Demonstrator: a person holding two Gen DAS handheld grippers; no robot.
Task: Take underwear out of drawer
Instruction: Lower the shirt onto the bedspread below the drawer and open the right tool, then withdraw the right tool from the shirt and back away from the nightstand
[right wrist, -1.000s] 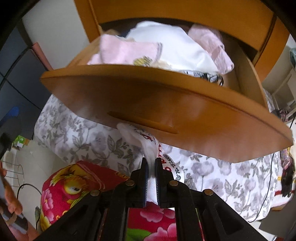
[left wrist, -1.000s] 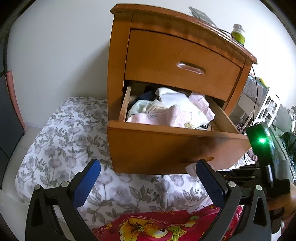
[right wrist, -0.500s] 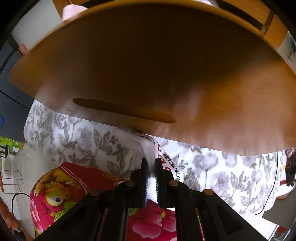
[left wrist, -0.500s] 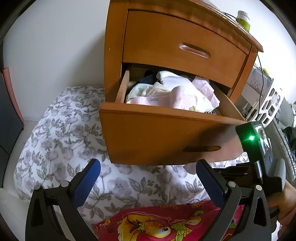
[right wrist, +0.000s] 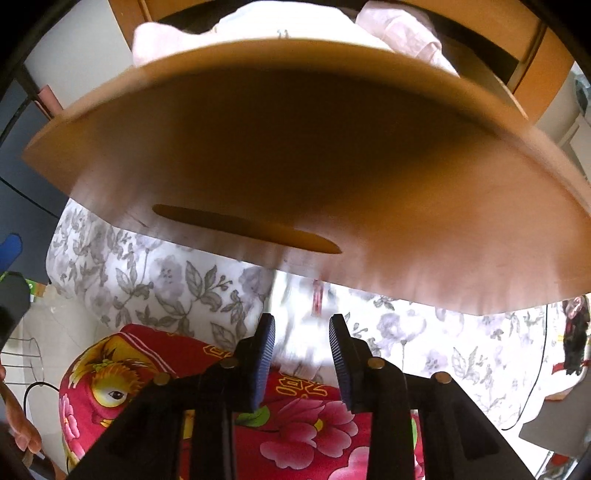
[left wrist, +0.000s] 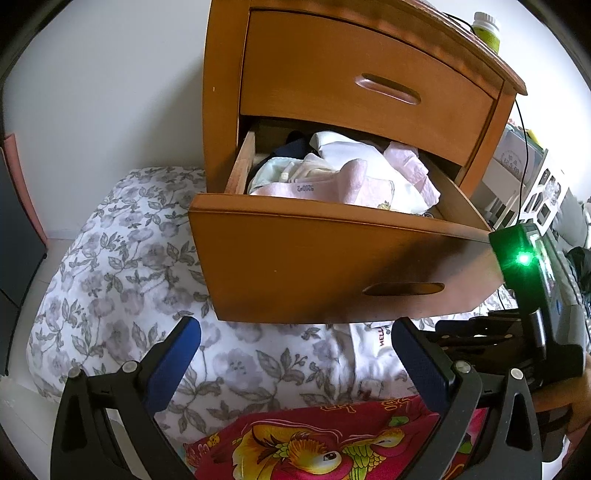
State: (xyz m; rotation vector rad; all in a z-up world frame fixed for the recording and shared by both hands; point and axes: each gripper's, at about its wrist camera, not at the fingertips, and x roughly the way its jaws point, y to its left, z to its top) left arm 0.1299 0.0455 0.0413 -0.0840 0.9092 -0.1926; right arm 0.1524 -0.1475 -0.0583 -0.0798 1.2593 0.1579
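The lower drawer (left wrist: pixel 332 266) of a wooden nightstand stands pulled out, stuffed with white and pink underwear (left wrist: pixel 351 177). One white piece of underwear (left wrist: pixel 373 345) with red print lies on the floral bedding just below the drawer front. In the right wrist view that piece (right wrist: pixel 301 343) is blurred between the pads of my right gripper (right wrist: pixel 301 321), whose jaws are opening and do not press on it. The drawer front (right wrist: pixel 295 147) hangs close above it. My left gripper (left wrist: pixel 295 328) is open wide over the bedding with nothing between its blue pads.
The upper drawer (left wrist: pixel 369 81) is closed, and a green bottle (left wrist: pixel 487 27) stands on top of the nightstand. Floral bedding (left wrist: pixel 122 280) and a red flowered cloth (left wrist: pixel 332 443) lie below. White shelves (left wrist: pixel 532 184) stand to the right. A hand (right wrist: pixel 22 435) shows at the lower left.
My right gripper's jaws, shut on the white underwear before, have parted, and the cloth now sits loose and blurred between them. Both grippers have sunk a little before the drawer front.
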